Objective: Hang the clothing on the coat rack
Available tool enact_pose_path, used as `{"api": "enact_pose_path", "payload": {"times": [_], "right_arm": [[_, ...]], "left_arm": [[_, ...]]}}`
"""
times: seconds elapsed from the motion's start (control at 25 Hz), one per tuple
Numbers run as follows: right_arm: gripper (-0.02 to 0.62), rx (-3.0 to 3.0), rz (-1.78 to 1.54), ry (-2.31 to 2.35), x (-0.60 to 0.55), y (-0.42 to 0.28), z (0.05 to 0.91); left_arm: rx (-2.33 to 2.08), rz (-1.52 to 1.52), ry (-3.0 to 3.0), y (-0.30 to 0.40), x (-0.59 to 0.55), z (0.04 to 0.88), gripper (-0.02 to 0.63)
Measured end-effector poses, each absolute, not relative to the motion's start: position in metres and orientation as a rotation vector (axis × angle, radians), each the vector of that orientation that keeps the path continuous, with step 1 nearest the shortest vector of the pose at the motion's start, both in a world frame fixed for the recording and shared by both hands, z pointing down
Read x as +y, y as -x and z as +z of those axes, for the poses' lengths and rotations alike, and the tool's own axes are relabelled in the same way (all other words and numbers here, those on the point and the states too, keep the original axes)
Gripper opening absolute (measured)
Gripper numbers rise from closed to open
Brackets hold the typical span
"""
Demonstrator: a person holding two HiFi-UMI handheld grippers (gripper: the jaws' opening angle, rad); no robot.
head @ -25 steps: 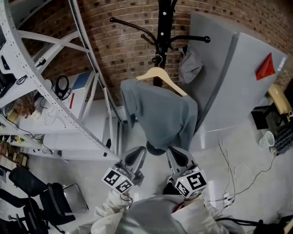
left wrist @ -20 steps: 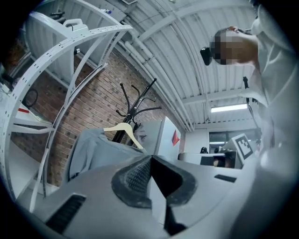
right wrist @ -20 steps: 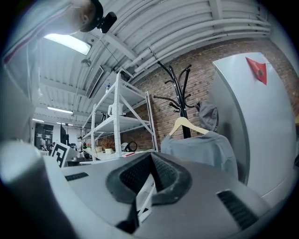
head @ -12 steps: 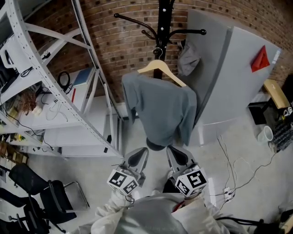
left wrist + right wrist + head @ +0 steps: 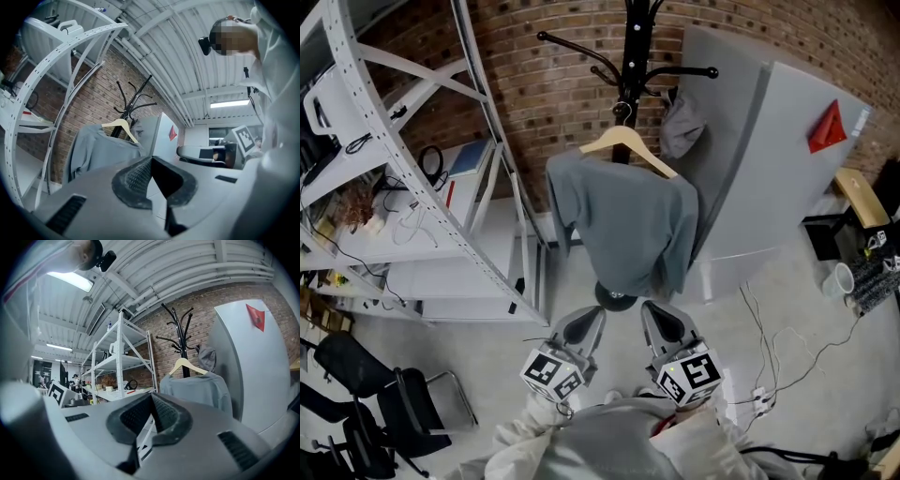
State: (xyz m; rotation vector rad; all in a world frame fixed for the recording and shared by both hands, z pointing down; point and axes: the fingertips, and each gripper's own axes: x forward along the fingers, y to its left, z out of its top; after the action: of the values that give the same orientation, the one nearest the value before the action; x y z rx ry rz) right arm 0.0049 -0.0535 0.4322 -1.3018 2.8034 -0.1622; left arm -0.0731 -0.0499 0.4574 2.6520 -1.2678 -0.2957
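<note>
At 6 o'clock in the head view the person wears a pale grey top (image 5: 609, 448) with cream sleeves (image 5: 517, 439). The left claw (image 5: 584, 323), toward 7 o'clock, and the right claw (image 5: 662, 319), toward 5 o'clock, have smooth grey tapered shells. The left marker cube (image 5: 551, 372) and right marker cube (image 5: 689, 373) are white with black square patterns. In the gripper views, black cross-hatched pads (image 5: 136, 178) face the tips, and dark slots (image 5: 236, 444) cut the shells.

shirt (image 5: 623, 220) grey | hanger (image 5: 623, 137) pale wood | coat rack (image 5: 635, 47) black | brick wall (image 5: 553, 94) red-brown
</note>
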Motion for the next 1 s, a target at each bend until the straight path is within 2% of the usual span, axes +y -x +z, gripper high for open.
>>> {"api": "enact_pose_path", "payload": {"times": [1.0], "right_arm": [[0.021,2.88,-0.17,1.182,-0.086,-0.062,0.434]], "left_arm": [[-1.424,-0.198,-2.622,0.008,-0.082,0.468,0.009]]}}
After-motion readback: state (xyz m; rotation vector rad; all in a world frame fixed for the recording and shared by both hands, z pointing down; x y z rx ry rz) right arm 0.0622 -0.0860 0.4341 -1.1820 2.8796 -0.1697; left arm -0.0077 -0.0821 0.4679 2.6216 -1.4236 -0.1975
